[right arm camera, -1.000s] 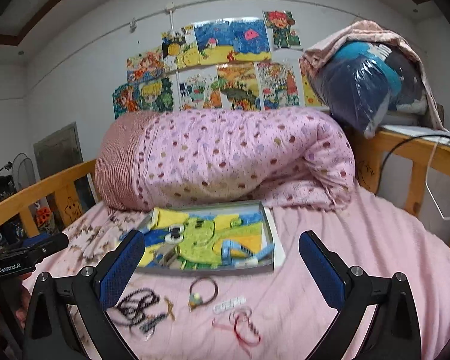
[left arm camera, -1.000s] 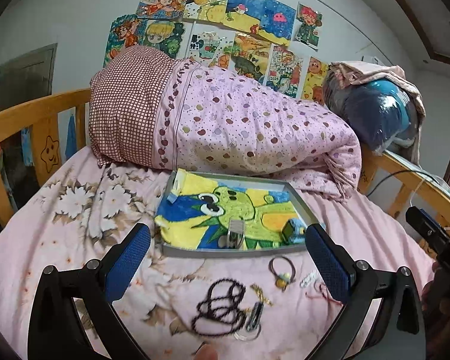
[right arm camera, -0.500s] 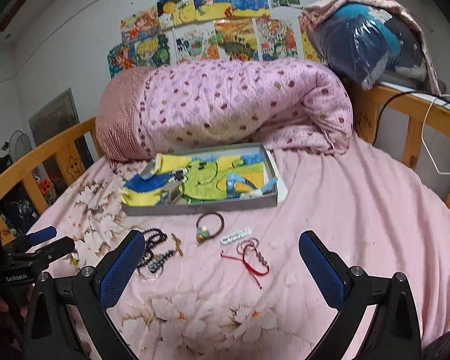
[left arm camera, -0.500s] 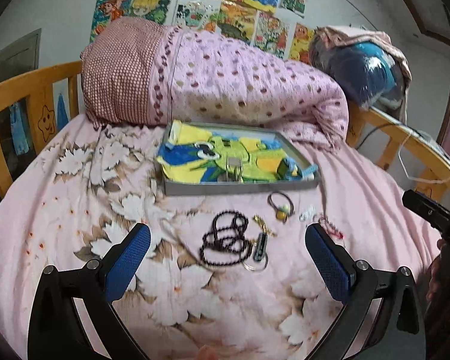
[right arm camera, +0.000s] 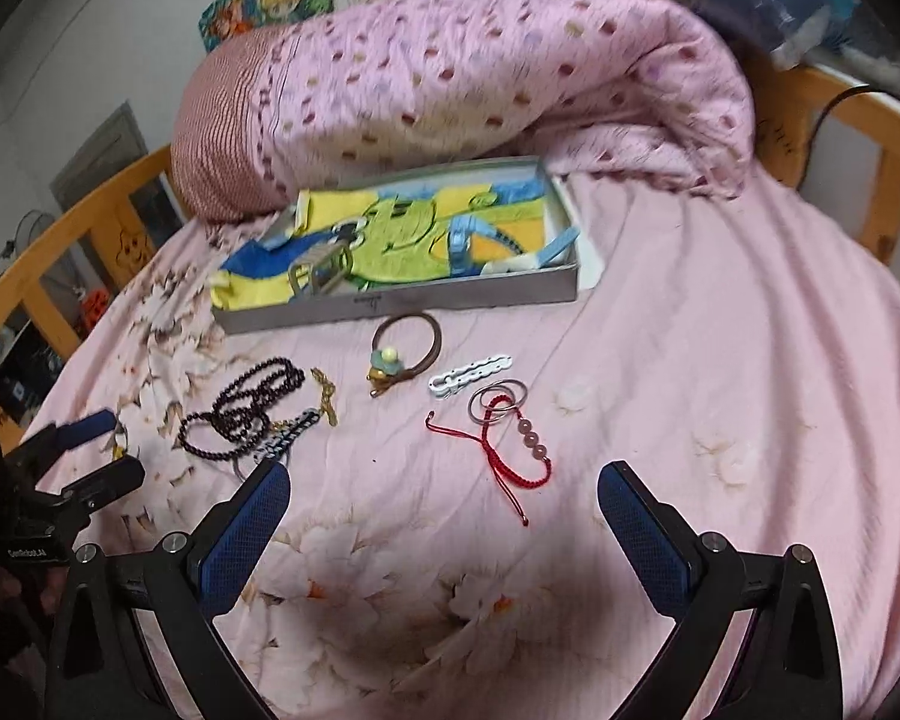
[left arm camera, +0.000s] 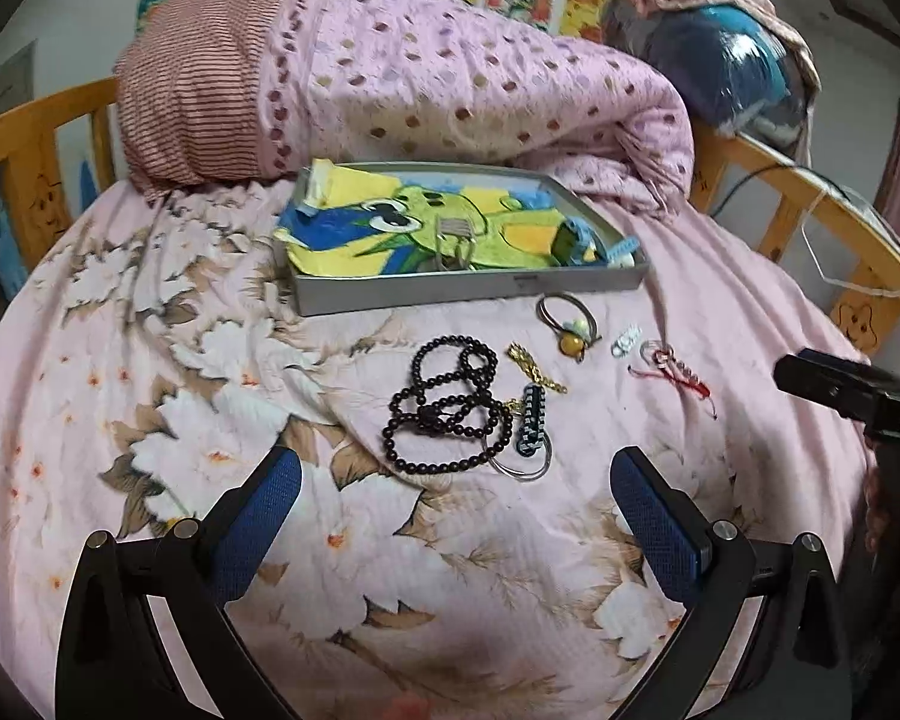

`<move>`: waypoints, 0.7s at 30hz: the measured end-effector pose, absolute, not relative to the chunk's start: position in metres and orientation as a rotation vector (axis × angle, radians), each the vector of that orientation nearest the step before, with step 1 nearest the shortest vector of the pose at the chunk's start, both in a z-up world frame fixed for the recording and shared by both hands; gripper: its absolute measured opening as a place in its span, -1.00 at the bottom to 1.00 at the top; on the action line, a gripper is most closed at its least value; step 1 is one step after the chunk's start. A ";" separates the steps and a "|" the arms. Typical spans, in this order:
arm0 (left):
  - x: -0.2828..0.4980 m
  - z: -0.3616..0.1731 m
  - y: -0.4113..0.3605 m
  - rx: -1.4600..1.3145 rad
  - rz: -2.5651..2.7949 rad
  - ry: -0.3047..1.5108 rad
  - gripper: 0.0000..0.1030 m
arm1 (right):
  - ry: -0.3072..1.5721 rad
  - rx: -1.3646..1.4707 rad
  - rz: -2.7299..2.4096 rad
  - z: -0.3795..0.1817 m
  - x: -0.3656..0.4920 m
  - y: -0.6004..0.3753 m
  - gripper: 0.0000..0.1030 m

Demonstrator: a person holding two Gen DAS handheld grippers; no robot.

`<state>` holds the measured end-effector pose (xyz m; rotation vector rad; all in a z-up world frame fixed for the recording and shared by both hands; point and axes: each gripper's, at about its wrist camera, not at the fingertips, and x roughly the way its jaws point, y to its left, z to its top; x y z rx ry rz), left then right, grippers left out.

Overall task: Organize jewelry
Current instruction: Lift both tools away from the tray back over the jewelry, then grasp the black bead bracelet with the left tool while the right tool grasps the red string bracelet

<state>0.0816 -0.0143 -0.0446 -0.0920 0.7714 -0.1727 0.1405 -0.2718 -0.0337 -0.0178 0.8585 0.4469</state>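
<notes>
A grey tray (left arm camera: 468,289) (right arm camera: 402,304) lined with a frog-print cloth lies on the bed and holds a few pieces. Loose in front of it lie a dark bead necklace (left arm camera: 444,414) (right arm camera: 243,411), a braided key ring (left arm camera: 531,426), a gold chain (left arm camera: 534,367) (right arm camera: 325,393), a brown hair tie with a charm (left arm camera: 570,324) (right arm camera: 405,348), a white clip (left arm camera: 625,339) (right arm camera: 471,375), and a red cord bracelet with rings (left arm camera: 675,372) (right arm camera: 510,444). My left gripper (left arm camera: 456,513) is open above the necklace. My right gripper (right arm camera: 444,519) is open above the red bracelet.
A rolled pink spotted quilt (left arm camera: 450,96) (right arm camera: 480,78) lies behind the tray. Wooden bed rails (left arm camera: 36,120) (right arm camera: 870,120) ring the mattress. A bagged bundle (left arm camera: 732,72) sits at the back right corner.
Both grippers have tilted down and drawn back over the bed, so the loose jewelry now lies higher in view between the fingers. Both stay open.
</notes>
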 end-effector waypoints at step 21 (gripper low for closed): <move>0.153 -0.079 -0.004 -0.091 -0.250 0.895 0.02 | 0.965 0.063 0.494 -0.086 0.206 -0.273 0.34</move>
